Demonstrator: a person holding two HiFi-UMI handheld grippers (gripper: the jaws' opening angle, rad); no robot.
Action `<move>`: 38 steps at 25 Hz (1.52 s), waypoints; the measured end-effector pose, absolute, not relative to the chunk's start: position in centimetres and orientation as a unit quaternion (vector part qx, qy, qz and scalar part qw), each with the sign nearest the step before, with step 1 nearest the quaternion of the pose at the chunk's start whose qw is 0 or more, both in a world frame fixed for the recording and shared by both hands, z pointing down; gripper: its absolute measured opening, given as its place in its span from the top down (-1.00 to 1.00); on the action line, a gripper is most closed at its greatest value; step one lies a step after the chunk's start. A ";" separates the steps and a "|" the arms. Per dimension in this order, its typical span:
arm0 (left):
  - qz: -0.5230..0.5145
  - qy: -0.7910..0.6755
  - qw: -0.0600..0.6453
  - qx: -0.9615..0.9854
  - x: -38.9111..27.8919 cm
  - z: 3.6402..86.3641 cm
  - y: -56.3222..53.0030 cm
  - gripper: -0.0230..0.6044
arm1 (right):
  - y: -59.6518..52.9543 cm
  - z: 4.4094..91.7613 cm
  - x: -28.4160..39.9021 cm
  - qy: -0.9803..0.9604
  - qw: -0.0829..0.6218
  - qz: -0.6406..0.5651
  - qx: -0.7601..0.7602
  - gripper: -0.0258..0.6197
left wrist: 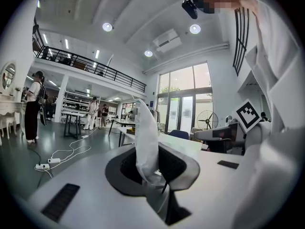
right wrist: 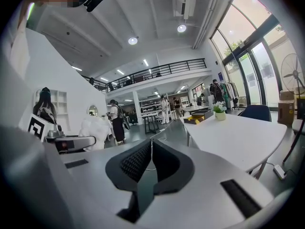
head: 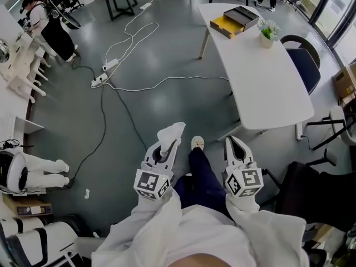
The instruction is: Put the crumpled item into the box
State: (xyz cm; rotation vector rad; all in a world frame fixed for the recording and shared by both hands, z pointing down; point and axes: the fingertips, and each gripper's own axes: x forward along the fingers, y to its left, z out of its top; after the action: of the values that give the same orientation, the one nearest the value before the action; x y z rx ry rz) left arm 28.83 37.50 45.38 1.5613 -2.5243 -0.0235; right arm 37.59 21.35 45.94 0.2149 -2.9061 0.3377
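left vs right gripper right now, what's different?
Left gripper is shut on the crumpled white item, which sticks out past its tips; right gripper holds nothing. Left gripper's jaws are wedged slightly apart by the item; right gripper's jaws meet at the tips. Shared: both point forward over the floor.

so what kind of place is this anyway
Probably an open-plan lab or workshop hall: a power strip with cables trailing over the grey floor, a long white table, and a railed mezzanine beside tall windows.
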 end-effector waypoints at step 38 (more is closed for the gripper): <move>-0.018 -0.865 0.073 0.497 3.5 43.8 22.7 0.73 | 5.7 44.5 11.4 -0.989 0.105 0.101 0.039 0.81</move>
State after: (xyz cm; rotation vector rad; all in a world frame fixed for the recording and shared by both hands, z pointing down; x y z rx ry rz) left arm 3.50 22.66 43.83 1.4914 -2.5963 -0.0548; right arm 11.40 5.69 44.51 0.1150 -2.9137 0.2985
